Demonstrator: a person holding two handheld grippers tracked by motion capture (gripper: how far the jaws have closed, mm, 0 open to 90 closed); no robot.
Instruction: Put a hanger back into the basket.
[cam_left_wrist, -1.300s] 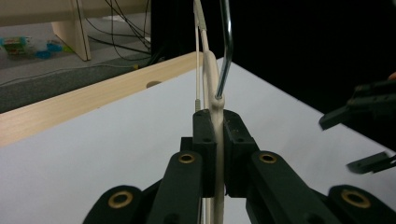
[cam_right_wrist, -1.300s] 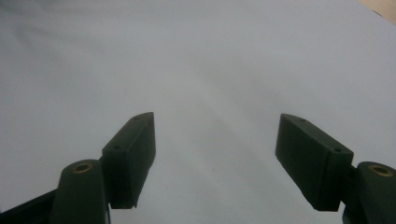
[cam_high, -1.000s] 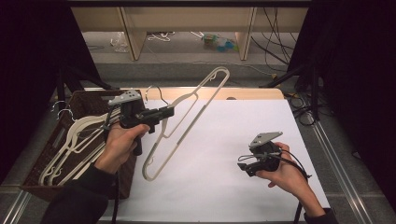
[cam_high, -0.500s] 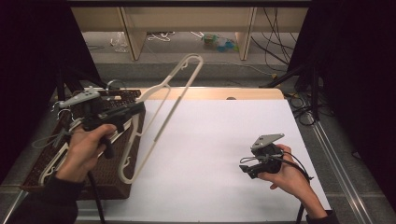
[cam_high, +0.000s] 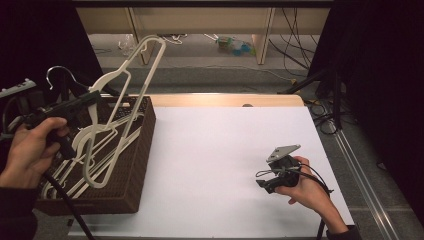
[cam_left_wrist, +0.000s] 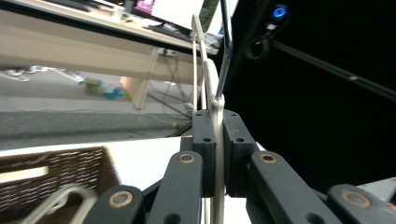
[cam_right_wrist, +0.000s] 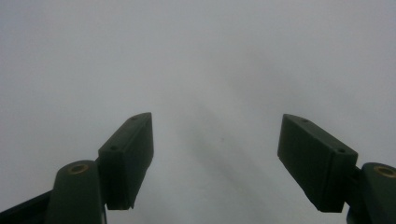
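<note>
No readable text, label, brand, number or sign anywhere: none on the white plastic clothes hangers (cam_high: 131, 85), none on the dark brown woven basket (cam_high: 131, 165), none on the white table (cam_high: 215, 165).

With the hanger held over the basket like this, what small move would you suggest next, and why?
Probably lower it and let go: the left hand-held gripper is shut on the white hanger, whose lower end already hangs in the wicker basket among other hangers.
</note>
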